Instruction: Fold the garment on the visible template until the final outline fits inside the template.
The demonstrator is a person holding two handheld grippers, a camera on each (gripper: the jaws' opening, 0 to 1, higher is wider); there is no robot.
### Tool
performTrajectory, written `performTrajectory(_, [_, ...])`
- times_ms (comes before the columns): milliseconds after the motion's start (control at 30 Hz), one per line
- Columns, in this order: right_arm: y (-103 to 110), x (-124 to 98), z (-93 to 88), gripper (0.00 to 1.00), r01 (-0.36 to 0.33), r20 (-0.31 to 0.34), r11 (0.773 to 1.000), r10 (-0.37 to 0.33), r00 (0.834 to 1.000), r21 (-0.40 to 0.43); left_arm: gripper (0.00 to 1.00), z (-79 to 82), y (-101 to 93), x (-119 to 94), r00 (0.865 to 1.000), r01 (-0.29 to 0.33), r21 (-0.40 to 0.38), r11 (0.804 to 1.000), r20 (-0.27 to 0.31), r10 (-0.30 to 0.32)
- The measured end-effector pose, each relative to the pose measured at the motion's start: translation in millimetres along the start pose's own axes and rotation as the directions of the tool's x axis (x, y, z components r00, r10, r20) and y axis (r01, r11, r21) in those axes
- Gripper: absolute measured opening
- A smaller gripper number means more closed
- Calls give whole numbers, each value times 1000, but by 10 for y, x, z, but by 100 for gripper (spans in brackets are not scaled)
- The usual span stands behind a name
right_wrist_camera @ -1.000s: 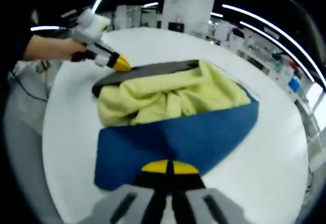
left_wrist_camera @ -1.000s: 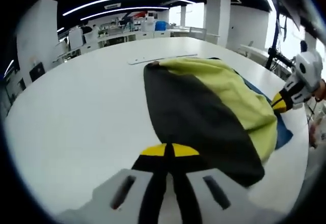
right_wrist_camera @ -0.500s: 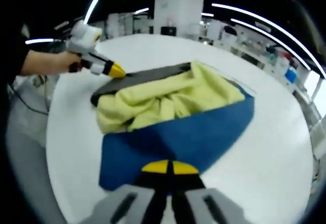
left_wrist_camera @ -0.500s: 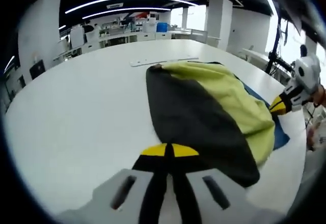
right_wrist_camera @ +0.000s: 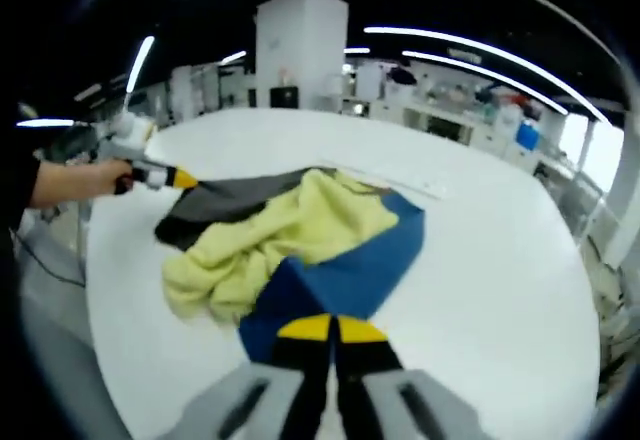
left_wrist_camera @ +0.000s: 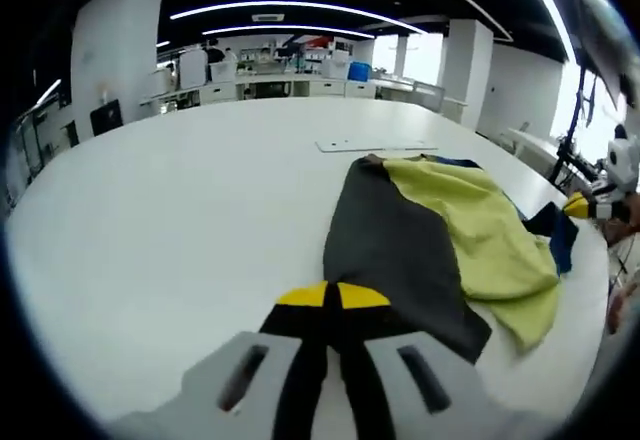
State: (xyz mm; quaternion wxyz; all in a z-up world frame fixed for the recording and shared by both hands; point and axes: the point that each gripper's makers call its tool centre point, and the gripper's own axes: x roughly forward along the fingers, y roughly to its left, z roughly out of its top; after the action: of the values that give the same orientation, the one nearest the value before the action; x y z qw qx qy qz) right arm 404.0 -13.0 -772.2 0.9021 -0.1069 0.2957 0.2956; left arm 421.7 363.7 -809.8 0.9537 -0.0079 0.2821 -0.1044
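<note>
On the white round table (left_wrist_camera: 180, 220), a three-coloured garment (left_wrist_camera: 430, 230) lies loosely heaped, with a dark grey panel, a yellow-green panel and a blue panel. Seen from the left gripper view, the grey panel stretches away from the left gripper (left_wrist_camera: 333, 298), whose yellow-tipped jaws stand pressed together at the near edge of the grey cloth; whether cloth is pinched between them cannot be told. The yellow-green panel lies to the right of the grey one, rumpled and partly overlapping it, and a strip of blue shows beyond it at the far right. A thin flat pale strip (left_wrist_camera: 377, 145) lies on the table just past the far end of the garment. At the right edge of this view the right gripper (left_wrist_camera: 578, 206) appears, its yellow tip at the blue cloth.

Seen from the right gripper view, the garment (right_wrist_camera: 290, 240) lies between the two tools: blue cloth nearest, yellow-green in the middle and bunched into folds, grey farthest to the left. The right gripper (right_wrist_camera: 329, 328) has its jaws closed together, and the blue panel runs right up to their tips; a grip on the cloth cannot be confirmed. The left gripper (right_wrist_camera: 183, 177) enters from the left, held by a hand (right_wrist_camera: 75, 180), with its yellow tip touching the grey edge. A template outline cannot be made out under the garment. Workbenches and white pillars stand in the background beyond the table (right_wrist_camera: 500, 260).
</note>
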Motion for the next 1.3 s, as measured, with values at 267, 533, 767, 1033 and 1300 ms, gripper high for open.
performTrajectory(267, [-723, -99, 66, 0, 154, 52, 957, -172, 984, 247, 0, -26, 361, 93, 997, -72, 47, 996, -27, 73])
performTrajectory(533, [-1050, -133, -59, 0, 224, 27, 919, -245, 969, 323, 0, -24, 563, 162, 992, -102, 115, 988, -56, 109])
performTrajectory(767, [-1334, -146, -199, 0, 267, 29, 801, -334, 942, 537, 0, -20, 727, 208, 988, -121, 164, 979, -73, 134])
performTrajectory(1033, [-1567, -197, -457, 0, 304, -16, 666, -402, 916, 681, 0, -16, 921, 310, 981, -138, 219, 966, -105, 164])
performTrajectory(1300, [-1690, -231, -629, 0, 340, -60, 604, -435, 899, 721, 0, -5, 1025, 343, 976, -148, 254, 956, -121, 184])
